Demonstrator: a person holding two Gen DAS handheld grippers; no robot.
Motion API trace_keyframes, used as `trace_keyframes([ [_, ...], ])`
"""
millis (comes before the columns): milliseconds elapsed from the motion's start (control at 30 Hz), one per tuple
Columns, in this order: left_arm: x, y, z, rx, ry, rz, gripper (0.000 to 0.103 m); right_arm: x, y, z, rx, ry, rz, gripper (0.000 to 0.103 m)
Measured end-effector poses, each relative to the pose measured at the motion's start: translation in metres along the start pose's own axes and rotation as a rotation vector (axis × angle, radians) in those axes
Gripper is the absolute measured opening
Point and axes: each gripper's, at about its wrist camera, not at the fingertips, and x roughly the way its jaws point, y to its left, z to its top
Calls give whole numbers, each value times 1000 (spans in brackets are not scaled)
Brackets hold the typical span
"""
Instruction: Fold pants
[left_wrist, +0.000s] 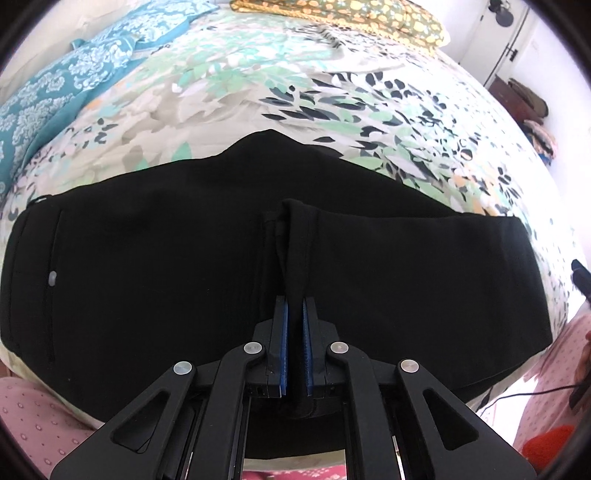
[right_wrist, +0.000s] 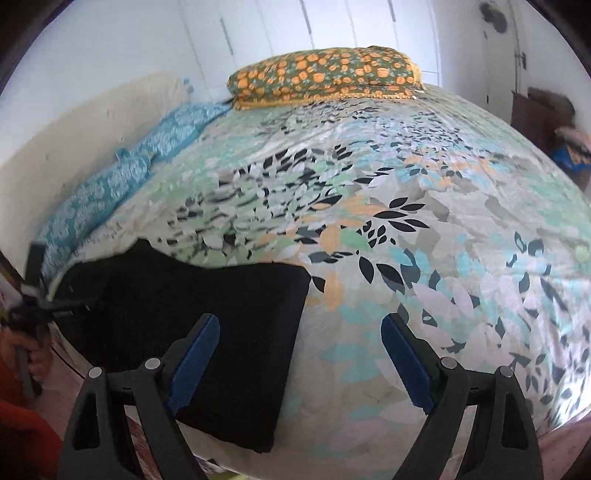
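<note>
Black pants (left_wrist: 166, 266) lie spread across the near edge of a bed with a leaf-patterned cover (left_wrist: 258, 88). In the left wrist view my left gripper (left_wrist: 294, 301) is shut on a pinched ridge of the pants' fabric that rises between its blue pads (left_wrist: 283, 332). In the right wrist view the pants (right_wrist: 207, 314) fill the lower left, their right end lying straight-edged on the cover. My right gripper (right_wrist: 300, 325) stands open above that end, its left finger over the black cloth, its right finger over the bare cover, with nothing gripped.
An orange-flowered pillow (right_wrist: 325, 74) lies at the far end of the bed, and a turquoise patterned cloth (right_wrist: 122, 177) runs along the left by the wall. The other gripper and a person's hand (right_wrist: 33, 354) show at the left edge. Furniture with clutter (right_wrist: 554, 125) stands at the right.
</note>
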Motion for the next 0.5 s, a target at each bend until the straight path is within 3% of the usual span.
trace_keyframes([
  [100, 4, 1, -3, 13, 17, 15, 8, 49, 26, -17, -143, 207, -22, 89],
  [133, 6, 1, -3, 12, 24, 19, 10, 56, 29, -22, -158, 223, -28, 89],
  [233, -4, 16, -1, -65, -7, -17, 27, 47, 23, -17, -133, 194, -1, 89],
  [300, -19, 30, 2, -141, -84, -17, 59, 27, 16, -11, -114, 102, -13, 89],
  [400, -39, 46, 5, -217, -204, 12, 63, -8, -2, 1, 9, -55, 57, 89],
  [500, -43, 42, 4, -214, -247, -36, 63, -17, -17, 11, 130, -118, 203, 91],
])
